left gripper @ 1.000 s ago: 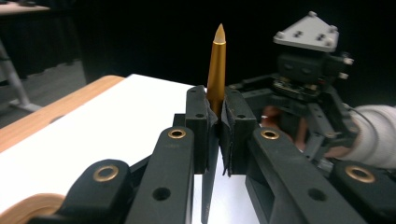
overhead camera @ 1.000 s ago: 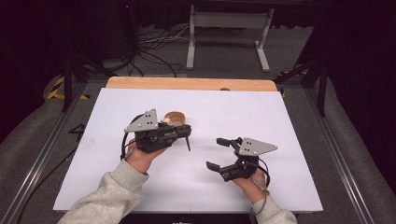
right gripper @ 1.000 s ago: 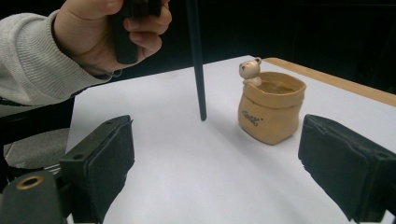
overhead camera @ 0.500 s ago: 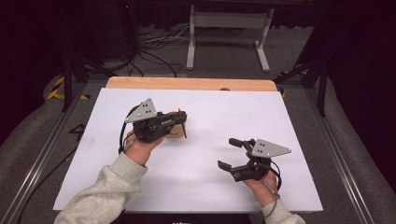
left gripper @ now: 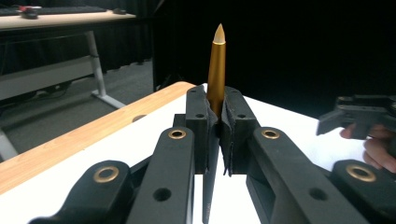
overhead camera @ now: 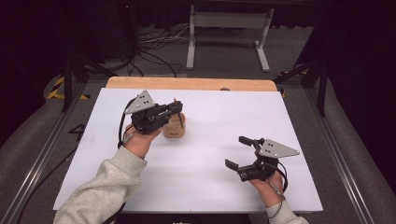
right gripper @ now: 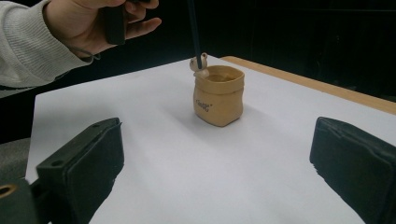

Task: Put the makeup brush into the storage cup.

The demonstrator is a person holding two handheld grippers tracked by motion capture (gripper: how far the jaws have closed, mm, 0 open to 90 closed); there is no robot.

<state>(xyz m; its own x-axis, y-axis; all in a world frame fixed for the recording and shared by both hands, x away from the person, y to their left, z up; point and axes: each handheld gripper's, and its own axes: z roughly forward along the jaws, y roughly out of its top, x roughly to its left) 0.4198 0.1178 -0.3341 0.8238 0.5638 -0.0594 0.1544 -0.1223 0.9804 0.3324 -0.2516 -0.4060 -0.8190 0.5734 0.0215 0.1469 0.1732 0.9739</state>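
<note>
Left gripper (overhead camera: 173, 108) is clenched on a pen (left gripper: 216, 70), jaws pinching it mid-shaft so the dark lower end hangs down free. It holds the pen upright over the tan pot (right gripper: 218, 95), tip just above the rim by the small figure — likely lined up to drop in.

Right gripper (overhead camera: 242, 152) stands off on the white sheet (overhead camera: 210, 186), well apart from the pot. Its jaws have just been opening, nothing between them, probably kept clear of the insertion.
</note>
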